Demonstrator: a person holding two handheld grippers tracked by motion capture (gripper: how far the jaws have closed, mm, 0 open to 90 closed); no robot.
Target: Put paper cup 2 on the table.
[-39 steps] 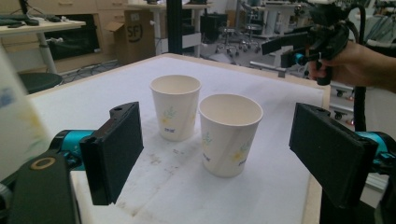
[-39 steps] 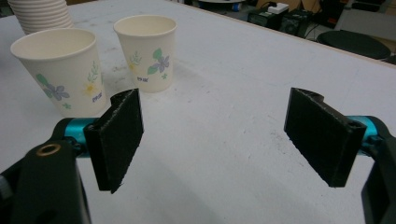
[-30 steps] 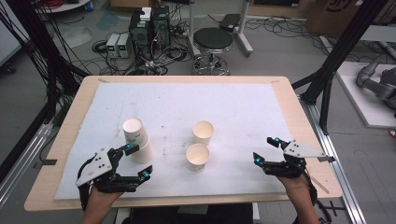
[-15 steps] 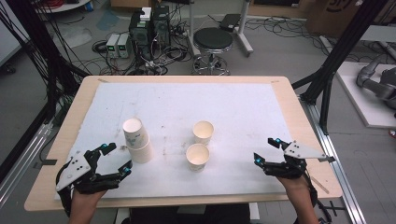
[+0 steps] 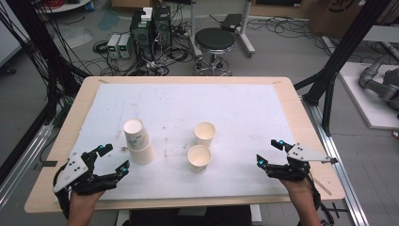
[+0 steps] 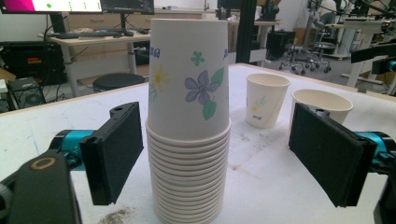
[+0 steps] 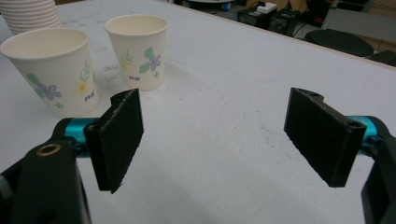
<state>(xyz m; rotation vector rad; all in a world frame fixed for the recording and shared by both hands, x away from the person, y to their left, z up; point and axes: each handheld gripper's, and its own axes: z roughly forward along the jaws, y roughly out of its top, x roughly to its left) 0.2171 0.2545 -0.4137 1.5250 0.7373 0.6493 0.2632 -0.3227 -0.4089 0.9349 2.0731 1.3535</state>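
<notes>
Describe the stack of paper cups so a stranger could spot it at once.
On the white mat covering the wooden table, look toward the near left part, just ahead of the left claw. The stack of paper cups stands there, taller than the two single cups to its right and ringed with nested rims.

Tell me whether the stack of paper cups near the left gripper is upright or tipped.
Upright. In the left gripper view the stack of paper cups stands straight on the white table cover, mouths up, rims level, between the open jaws without touching either pad.
</notes>
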